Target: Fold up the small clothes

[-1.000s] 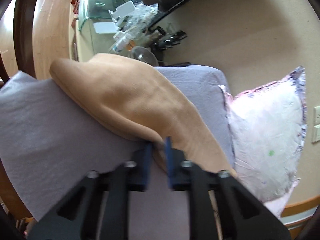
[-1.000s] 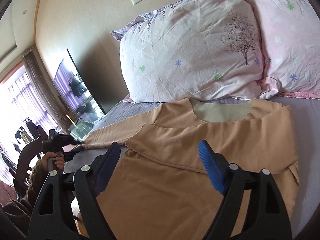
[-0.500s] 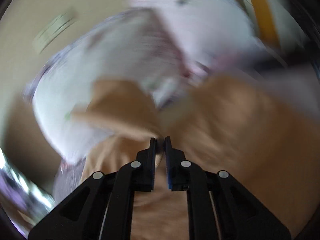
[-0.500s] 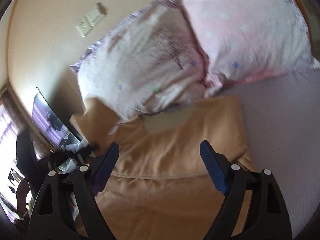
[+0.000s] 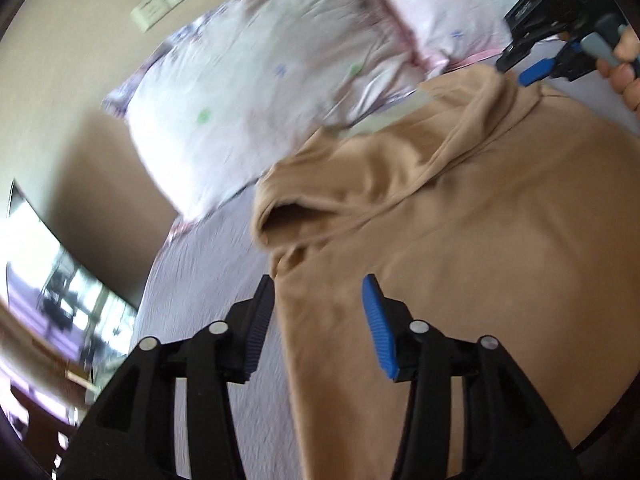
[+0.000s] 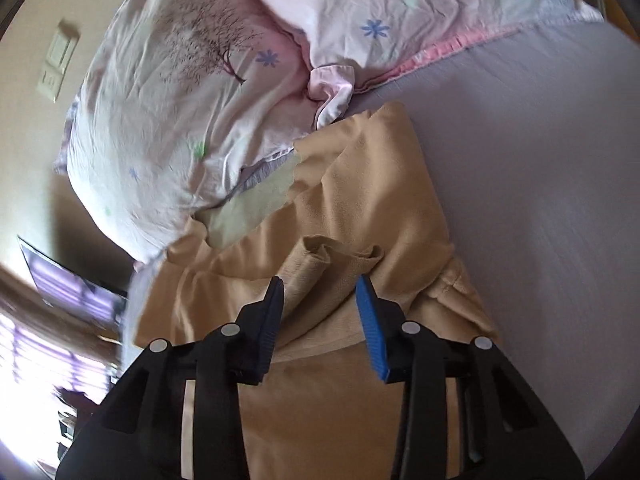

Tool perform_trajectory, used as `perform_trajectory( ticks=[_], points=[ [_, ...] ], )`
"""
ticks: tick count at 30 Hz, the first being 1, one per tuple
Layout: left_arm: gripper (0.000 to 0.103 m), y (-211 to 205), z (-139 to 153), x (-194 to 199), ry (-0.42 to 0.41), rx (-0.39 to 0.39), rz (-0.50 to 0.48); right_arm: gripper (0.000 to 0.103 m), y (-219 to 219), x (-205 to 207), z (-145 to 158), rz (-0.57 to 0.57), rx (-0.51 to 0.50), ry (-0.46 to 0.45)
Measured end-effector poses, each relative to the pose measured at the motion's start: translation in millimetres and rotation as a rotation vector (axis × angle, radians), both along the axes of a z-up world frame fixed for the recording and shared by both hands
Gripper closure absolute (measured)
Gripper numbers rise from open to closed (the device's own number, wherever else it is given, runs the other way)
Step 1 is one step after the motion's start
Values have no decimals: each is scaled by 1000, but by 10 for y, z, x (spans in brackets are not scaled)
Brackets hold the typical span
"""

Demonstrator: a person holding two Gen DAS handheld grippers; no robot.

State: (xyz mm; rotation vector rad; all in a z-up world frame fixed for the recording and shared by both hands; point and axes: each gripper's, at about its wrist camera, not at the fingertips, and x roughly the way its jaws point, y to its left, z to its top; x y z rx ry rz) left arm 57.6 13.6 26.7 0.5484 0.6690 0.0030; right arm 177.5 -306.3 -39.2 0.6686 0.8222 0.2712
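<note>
Tan shirt [image 5: 480,240] lies beneath left gripper [image 5: 318,304] and right gripper [image 6: 320,300], both parted, gripping nothing.

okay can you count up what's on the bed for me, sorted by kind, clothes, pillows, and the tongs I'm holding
Tan shirt: 1
Pillows: 2, the white floral pillow and the pink pillow
Tongs: 2, the left tongs and the right tongs, both open above the shirt
Total: 5
</note>
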Motion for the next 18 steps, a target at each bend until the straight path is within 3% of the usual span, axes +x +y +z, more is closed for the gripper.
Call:
perform_trajectory(
  ticks=[5,6,7,8,12,13,15,17,18],
  points=[
    [50,45,-80,-121,37,-66,2,61,352,115,-7,61,-41,49],
    [50,30,-92,-98,45,-77,-1,69,404,177,-42,69,-53,62],
    [50,31,-107,-103,56,-94,-3,99,449,257,-58,95,-40,45],
    [50,20,-114,-69,61,-108,-4,98,461,280,-3,104,-29,1],
    [49,71,-152,-57,79,-162,7,98,251,-167,547,32,21,-407],
    [49,88,-155,-79,82,-182,9,98,190,-271,567,1,9,-443],
    [49,111,-158,-104,81,-203,11,98,58,-387,410,-66,-36,-396],
    [49,174,-132,-173,76,-253,11,92,-68,-412,3,-87,-95,-197],
    [49,209,-113,-207,75,-282,9,86,-123,-455,-147,-85,-100,-142]
  ],
)
